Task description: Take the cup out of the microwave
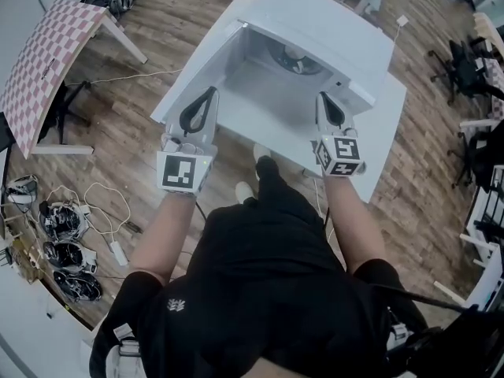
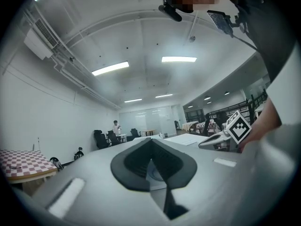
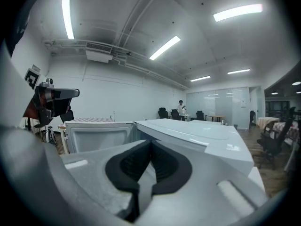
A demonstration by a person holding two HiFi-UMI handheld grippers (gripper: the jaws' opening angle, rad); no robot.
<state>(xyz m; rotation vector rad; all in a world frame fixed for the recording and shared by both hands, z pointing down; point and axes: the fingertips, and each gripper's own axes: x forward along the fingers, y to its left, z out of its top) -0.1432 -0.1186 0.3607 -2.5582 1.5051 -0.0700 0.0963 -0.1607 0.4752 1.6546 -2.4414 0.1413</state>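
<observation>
Black ribbed rubber pads line both pairs of jaws, which sit in smooth grey plastic bodies. Left gripper [image 2: 150, 141]: the curved pads touch at the tips, leaving a leaf-shaped gap behind them, and nothing is gripped. Something pale and round shows through that gap, can't tell what. Right gripper [image 3: 150, 143]: same shape, tips pressed together, also gripping nothing.

Head view only:
- A white marker cube [image 1: 183, 172] with black squares sits on the left gripper.
- Bare forearms and a black shirt [image 1: 268, 282] lie below the grippers.
- Both grippers are held level, side by side, just in front of the microwave [image 1: 323, 30].
- The microwave is a glossy white box on a flat white table [image 1: 382, 152].
- Its door [image 1: 193, 65] is swung open to the left.
- The cup [image 1: 293, 53] is still inside, a small pale round shape on a dark round turntable at the back of the cavity, apart from both grippers.

Neither gripper view shows the cup. The right gripper view shows the moulded inner panel of the door and the sloping top of the microwave. The left gripper view shows the other gripper's cube off to the right.

Farther out are a wood plank floor [image 1: 173, 22], a checkered tabletop [image 1: 47, 61], tangled cables [image 1: 90, 203] and black office chairs [image 1: 465, 65]. Only the gripper views reach the far wall, with long ceiling light strips [image 3: 164, 47] and a distant person [image 3: 181, 108].
</observation>
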